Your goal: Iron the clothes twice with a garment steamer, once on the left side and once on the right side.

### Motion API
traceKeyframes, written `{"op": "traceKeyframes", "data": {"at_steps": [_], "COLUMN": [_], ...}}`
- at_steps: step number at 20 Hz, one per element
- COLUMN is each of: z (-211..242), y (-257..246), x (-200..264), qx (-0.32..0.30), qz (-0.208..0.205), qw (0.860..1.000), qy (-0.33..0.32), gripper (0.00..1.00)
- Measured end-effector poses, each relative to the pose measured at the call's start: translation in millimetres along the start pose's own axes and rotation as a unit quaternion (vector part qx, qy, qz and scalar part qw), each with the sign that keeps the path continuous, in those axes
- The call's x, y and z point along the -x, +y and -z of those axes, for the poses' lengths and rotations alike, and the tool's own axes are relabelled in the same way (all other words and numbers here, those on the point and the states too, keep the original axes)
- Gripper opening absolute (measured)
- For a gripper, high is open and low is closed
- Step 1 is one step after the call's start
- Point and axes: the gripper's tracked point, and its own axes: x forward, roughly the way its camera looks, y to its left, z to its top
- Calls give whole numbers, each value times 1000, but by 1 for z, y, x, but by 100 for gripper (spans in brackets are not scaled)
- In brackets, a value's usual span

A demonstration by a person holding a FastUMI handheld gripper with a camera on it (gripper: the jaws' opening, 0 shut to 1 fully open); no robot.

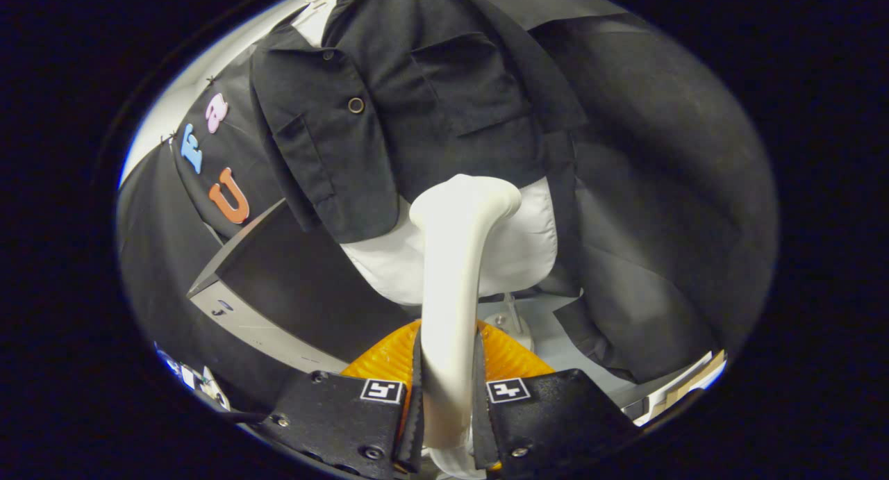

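Two fingers (417, 390) of one gripper (448, 396) pinch one steamer (451, 271) before one dark jacket (417, 112).

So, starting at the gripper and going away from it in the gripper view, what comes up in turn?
The gripper, shut on the white steamer handle → the steamer's head → the white mannequin torso → the dark jacket worn on it.

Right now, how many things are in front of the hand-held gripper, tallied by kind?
Garment steamer, held between the fingers of the hand-held gripper: 1
Dark jacket: 1
White mannequin torso: 1
Grey box: 1
Total: 4
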Motion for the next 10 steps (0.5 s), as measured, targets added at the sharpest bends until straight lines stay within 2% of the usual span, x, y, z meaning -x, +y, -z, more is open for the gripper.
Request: {"op": "traceKeyframes", "data": {"at_steps": [7, 10], "z": [15, 19], "y": [42, 79], "x": [45, 69], "qx": [2, 7], "qz": [8, 4], "qw": [999, 999], "qy": [-32, -49], "gripper": [31, 31]}}
